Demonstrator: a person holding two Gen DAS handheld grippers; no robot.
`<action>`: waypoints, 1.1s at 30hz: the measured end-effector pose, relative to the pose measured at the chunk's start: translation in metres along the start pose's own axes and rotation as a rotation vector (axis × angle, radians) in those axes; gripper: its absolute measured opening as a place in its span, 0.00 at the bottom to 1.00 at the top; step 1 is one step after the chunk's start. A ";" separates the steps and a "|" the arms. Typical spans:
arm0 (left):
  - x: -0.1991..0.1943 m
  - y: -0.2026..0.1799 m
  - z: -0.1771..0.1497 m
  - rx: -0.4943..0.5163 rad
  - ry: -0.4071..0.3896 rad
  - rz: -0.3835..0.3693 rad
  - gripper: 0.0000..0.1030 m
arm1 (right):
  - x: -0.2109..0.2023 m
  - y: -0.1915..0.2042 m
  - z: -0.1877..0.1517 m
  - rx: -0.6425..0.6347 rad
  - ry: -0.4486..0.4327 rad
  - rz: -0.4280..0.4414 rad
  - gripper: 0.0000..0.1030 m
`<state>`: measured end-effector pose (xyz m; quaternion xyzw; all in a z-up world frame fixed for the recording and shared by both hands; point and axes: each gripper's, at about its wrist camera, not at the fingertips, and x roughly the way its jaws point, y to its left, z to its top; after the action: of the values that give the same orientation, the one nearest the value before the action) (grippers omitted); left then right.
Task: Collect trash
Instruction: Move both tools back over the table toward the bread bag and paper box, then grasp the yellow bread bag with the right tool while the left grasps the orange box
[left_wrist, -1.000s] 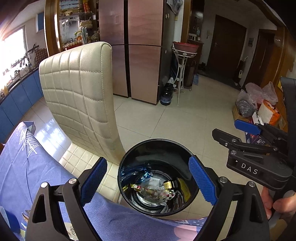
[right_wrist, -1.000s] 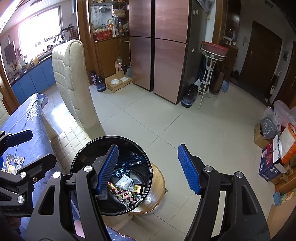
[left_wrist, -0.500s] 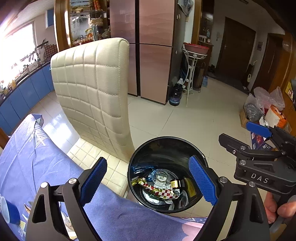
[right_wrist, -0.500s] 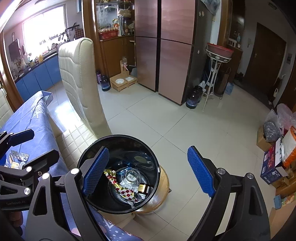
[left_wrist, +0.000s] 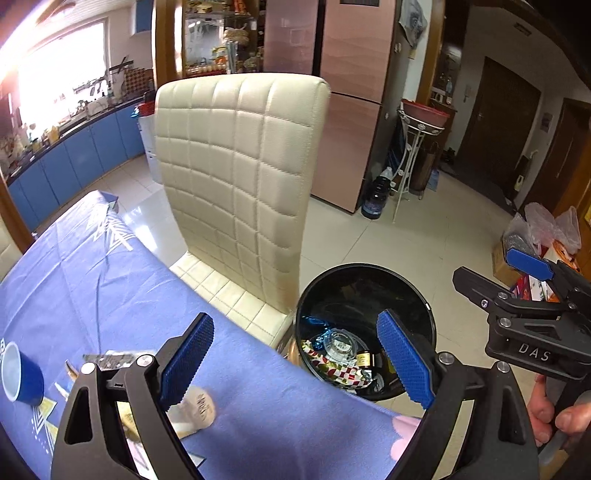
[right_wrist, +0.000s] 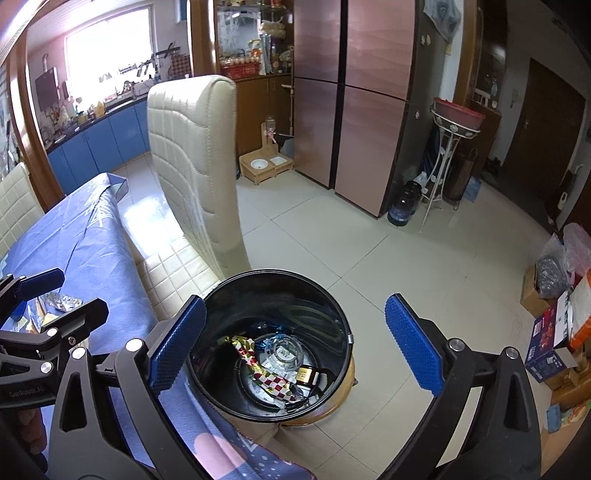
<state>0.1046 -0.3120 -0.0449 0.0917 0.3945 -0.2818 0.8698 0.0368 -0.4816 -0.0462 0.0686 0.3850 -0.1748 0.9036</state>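
Covering table, left view: blue cloth (left_wrist: 110, 280), lower left; cream chair (left_wrist: 240, 177) centre.
Bin, left view: black bin (left_wrist: 364, 280) lower right, wrappers inside.
Left gripper (left_wrist: 295, 362): released, empty.
Floor, right view: pale tiles (right_wrist: 424, 258); bin (right_wrist: 277, 280) bottom centre.
Right gripper (right_wrist: 295, 343): jaws just widened, empty.

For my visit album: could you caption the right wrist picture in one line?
Open right tongs hang empty over a black trash bin of wrappers beside a blue-clothed table and cream chair.
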 end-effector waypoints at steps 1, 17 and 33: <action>-0.003 0.004 -0.003 -0.006 0.000 0.008 0.85 | -0.002 0.006 -0.001 -0.007 -0.001 0.008 0.94; -0.052 0.083 -0.058 -0.131 0.017 0.149 0.85 | -0.019 0.106 -0.018 -0.163 -0.001 0.145 0.94; -0.047 0.163 -0.108 -0.254 0.105 0.256 0.85 | -0.003 0.193 -0.035 -0.288 0.066 0.266 0.94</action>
<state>0.1030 -0.1166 -0.0926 0.0451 0.4570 -0.1117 0.8813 0.0824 -0.2923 -0.0701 -0.0056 0.4228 0.0051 0.9062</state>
